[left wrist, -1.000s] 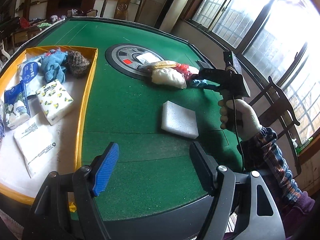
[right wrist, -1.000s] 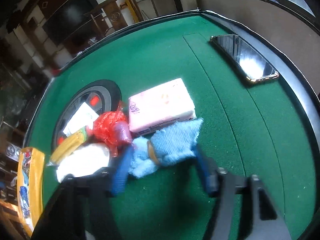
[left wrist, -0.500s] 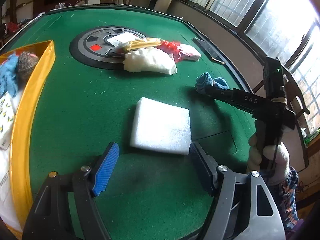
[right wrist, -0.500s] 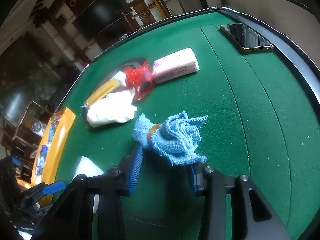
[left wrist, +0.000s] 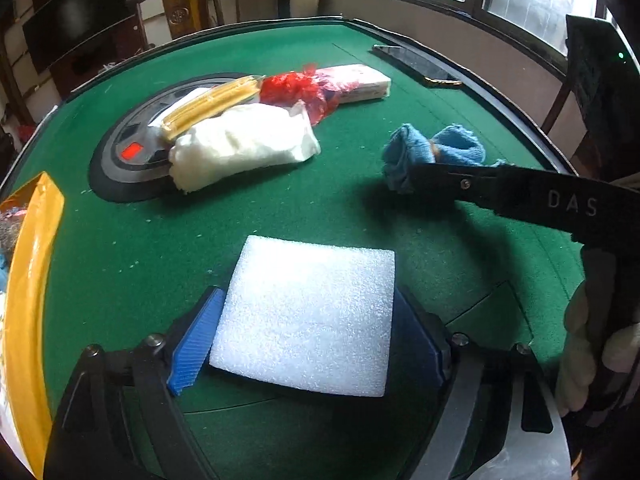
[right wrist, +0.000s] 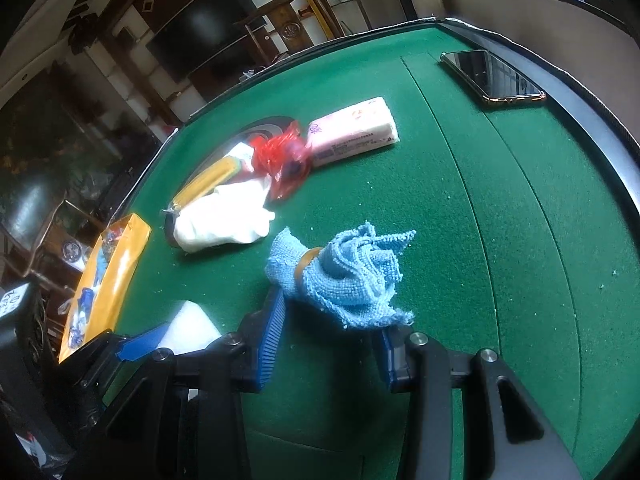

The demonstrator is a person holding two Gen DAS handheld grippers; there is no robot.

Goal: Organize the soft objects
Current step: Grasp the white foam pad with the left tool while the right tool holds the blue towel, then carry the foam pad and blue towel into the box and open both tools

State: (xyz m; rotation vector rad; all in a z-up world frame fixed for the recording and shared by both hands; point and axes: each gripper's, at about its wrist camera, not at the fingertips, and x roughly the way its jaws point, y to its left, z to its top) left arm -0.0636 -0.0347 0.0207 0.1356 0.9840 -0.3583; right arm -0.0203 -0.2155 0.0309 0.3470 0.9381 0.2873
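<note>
My left gripper (left wrist: pixel 308 344) is open, its jaws on either side of a white foam pad (left wrist: pixel 308 312) that lies on the green table (left wrist: pixel 280 204). My right gripper (right wrist: pixel 328 328) is shut on a rolled blue cloth (right wrist: pixel 344 276) with a brown band and holds it above the felt. The cloth also shows in the left wrist view (left wrist: pixel 432 152). Farther back lie a white cloth bundle (left wrist: pixel 244 144), a red mesh bag (left wrist: pixel 296 88), a pink tissue pack (left wrist: pixel 360 84) and a yellow packet (left wrist: pixel 216 104).
A yellow-rimmed tray (left wrist: pixel 28 280) with soft items sits at the left edge; it also shows in the right wrist view (right wrist: pixel 108 272). A phone (right wrist: pixel 492 76) lies at the far right. A round black centre panel (left wrist: pixel 132 152) is under the pile.
My left gripper has moved forward until its jaws straddle the foam pad. My right gripper has closed on the blue cloth, lifted it and drawn it back from the pile.
</note>
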